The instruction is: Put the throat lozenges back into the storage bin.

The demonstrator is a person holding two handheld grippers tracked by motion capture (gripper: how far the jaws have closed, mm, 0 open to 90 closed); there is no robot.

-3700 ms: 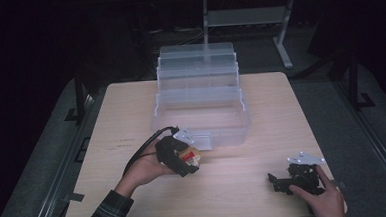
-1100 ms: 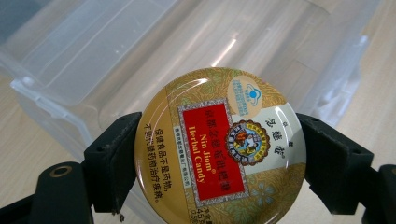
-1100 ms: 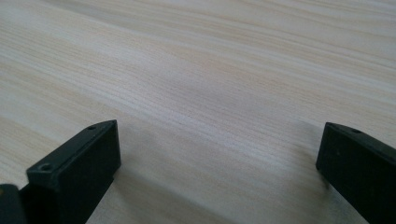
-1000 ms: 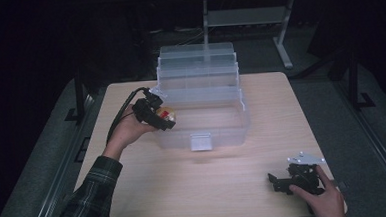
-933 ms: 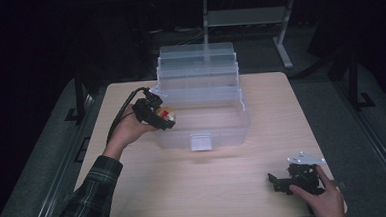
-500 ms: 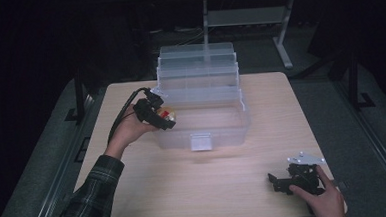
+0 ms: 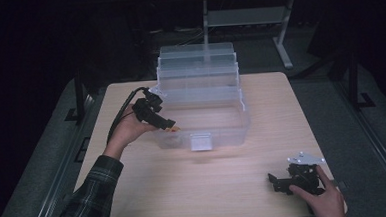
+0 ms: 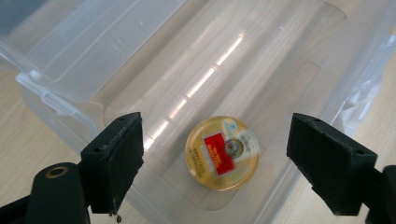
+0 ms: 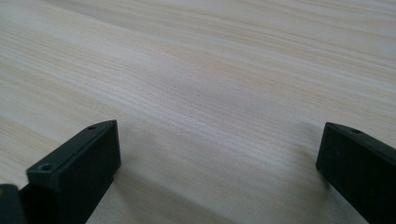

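Round yellow tin [image 8: 222, 152], red-labelled, is being seen lying on the floor of the clear plastic bin [image 8: 84, 70] in the left gripper view, between widely spread jaws, untouched. High view: left gripper [image 7: 168, 124] is being held at the bin's [image 7: 241, 111] left wall. Right gripper view: jaws are being kept wide apart over bare table [image 9: 224, 70].

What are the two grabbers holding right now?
Nothing. The left gripper is open above the clear bin, with the yellow cup lying loose inside. The right gripper is open over the bare table.
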